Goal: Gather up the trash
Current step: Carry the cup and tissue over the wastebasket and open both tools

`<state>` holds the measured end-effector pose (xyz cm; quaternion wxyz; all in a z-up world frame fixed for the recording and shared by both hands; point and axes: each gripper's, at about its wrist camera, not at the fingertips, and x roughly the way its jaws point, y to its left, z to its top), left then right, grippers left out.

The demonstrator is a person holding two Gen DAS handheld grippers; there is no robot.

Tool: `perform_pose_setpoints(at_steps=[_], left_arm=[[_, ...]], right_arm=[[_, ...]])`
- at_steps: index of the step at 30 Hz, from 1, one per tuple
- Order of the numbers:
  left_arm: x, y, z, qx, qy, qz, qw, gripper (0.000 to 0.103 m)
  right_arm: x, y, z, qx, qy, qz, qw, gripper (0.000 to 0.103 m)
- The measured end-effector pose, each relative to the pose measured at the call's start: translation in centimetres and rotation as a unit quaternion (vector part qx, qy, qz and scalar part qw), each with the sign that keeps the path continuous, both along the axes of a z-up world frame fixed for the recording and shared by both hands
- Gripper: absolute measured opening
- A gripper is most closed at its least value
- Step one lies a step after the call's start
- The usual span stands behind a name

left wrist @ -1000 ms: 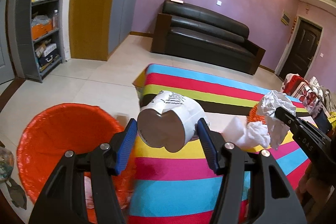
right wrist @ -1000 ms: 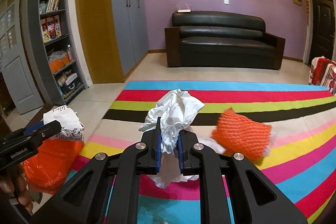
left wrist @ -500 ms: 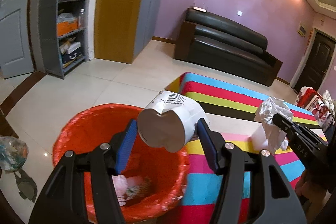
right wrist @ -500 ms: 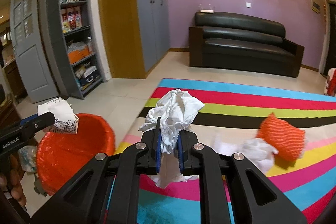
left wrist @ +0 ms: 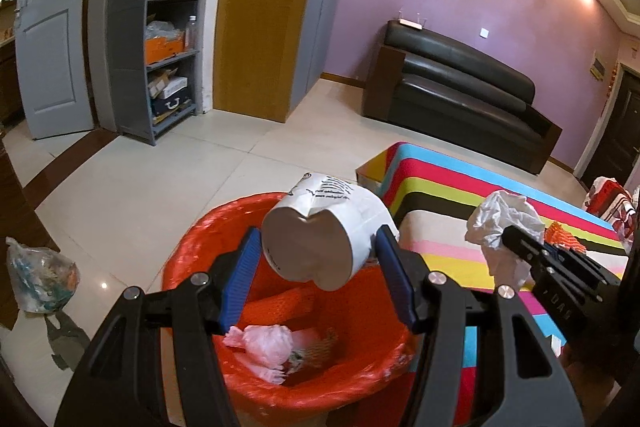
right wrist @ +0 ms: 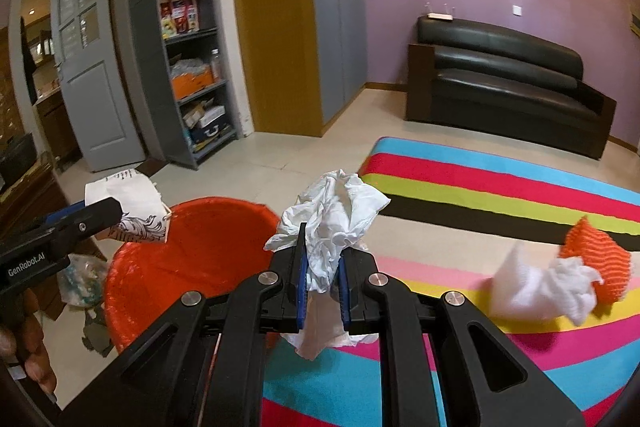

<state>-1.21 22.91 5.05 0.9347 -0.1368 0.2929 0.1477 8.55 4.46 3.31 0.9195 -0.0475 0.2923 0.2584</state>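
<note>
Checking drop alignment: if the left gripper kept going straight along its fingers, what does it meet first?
Probably the orange-lined bin. The left gripper, shut on the crushed paper cup, points down into the bin's mouth, so the far inner wall or the trash inside comes first. Depth is unclear.

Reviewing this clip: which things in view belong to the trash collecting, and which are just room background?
Part of the job:
- crushed paper cup in the left gripper
- crumpled white tissue in the right gripper
- red-lined bin
- orange foam net and white wad on the striped cloth

Background:
- black sofa
- grey shelf unit
- plastic bag on the floor
</note>
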Motion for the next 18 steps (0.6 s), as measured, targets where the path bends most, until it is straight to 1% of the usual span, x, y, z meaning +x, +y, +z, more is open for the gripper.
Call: perform_pose_setpoints(at_steps=[11,18], left_arm=[[-1.9,2.2,0.0,0.005,0.011,0.028,0.9995,0.058],[-2.9,3.4,-0.2,0.002,0.016,0.042,0.999,0.058]], right_arm=[[-1.8,4.9,-1.0,-0.012,0.01,0.049,0.999,0.013],[-2.3,6.7,-1.8,-0.017,0.017,0.073,0.997,0.013]])
